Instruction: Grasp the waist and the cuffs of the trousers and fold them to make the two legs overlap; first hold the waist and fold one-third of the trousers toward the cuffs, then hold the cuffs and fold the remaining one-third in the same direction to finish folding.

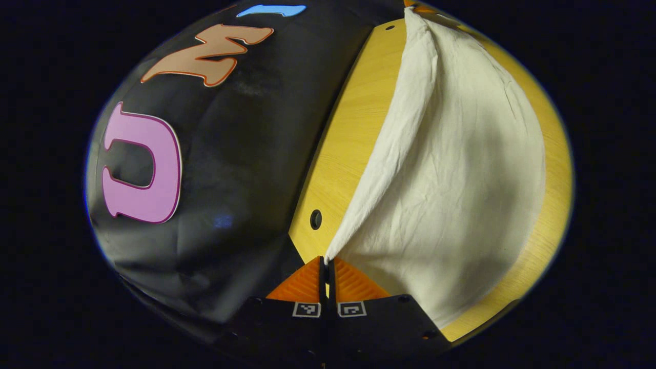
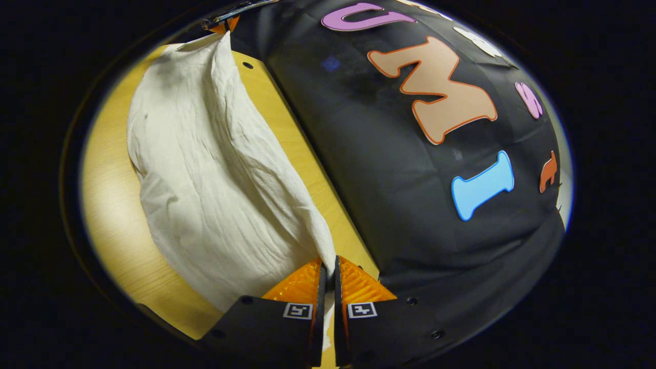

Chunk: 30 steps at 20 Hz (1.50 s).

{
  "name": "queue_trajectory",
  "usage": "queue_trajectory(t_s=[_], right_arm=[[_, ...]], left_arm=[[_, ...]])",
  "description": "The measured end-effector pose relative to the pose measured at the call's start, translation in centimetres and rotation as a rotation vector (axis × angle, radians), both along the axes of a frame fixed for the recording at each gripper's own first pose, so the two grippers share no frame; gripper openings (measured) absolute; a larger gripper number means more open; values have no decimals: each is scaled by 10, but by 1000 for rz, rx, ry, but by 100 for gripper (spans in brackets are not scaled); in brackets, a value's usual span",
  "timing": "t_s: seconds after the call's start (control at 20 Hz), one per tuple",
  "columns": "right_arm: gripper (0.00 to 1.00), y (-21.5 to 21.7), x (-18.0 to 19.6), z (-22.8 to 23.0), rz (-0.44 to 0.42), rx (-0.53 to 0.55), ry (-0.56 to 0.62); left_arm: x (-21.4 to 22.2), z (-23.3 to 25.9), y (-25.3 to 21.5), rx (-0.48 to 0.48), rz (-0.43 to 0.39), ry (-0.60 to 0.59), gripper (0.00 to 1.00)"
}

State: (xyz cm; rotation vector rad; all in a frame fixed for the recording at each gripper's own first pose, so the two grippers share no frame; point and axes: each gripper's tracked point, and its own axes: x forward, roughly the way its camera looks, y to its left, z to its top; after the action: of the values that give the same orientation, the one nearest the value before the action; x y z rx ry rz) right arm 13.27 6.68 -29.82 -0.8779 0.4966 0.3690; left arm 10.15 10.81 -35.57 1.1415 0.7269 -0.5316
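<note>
Above table (image 1: 353,154), trousers (image 1: 451,169) in both grippers.

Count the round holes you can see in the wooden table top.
2. One hole sits near the table's corner, beside the trousers edge pinched in the left claw. The other hole lies at the far end. More may hide under the cloth.

Wooden surface against a black cloth wall

The pale wooden surface (image 1: 353,138) has small dark holes (image 1: 315,219) near its far edge, which meets the black cloth wall (image 2: 389,169).
</note>
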Motion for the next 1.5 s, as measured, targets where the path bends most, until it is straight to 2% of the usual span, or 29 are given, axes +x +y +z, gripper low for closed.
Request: queue_trajectory(t_s=[0.05,0.2,0.3,0.35,0.4,0.45,0.5,0.55,0.6,0.7,0.75,0.8,1.1,1.15,1.3,1.5], right_arm=[[11,1,3,-8,-5,-2,18],[11,6,17,-39,-31,-11,67],[15,7,18,-48,-70,-12,87],[20,6,22,-49,-95,-6,83],[51,4,25,-48,-119,3,75],[60,3,28,-42,-133,16,57],[100,1,32,-33,-149,45,28],[98,-2,30,-30,-160,61,18],[98,-6,28,-24,-173,79,10],[98,-14,19,-17,-211,130,4],[98,-20,14,-14,-237,163,5],[100,-26,9,-10,-267,201,7],[98,-77,-24,4,-458,426,24],[100,-85,-28,2,-488,465,35],[98,-106,-46,-12,-583,594,90],[98,-119,-63,-39,-653,746,180]], left_arm=[[3,-7,-1,5,1,8,0],[15,-29,-6,23,-2,0,0],[19,-43,-6,18,14,-9,0],[18,-50,-11,1,30,9,0],[15,-57,-12,-20,50,22,33],[9,-65,-9,-43,71,39,67],[6,-61,-10,-67,107,23,100],[8,-56,-11,-89,141,-7,95],[8,-50,-11,-106,170,-29,95],[4,-33,-20,-157,224,-69,95],[0,-26,-27,-191,252,-84,100],[-3,-19,-36,-232,279,-96,95],[-17,35,-99,-528,401,-159,95],[-18,44,-105,-573,414,-166,95],[-22,78,-129,-697,467,-178,95],[-37,115,-148,-726,492,-233,96]])
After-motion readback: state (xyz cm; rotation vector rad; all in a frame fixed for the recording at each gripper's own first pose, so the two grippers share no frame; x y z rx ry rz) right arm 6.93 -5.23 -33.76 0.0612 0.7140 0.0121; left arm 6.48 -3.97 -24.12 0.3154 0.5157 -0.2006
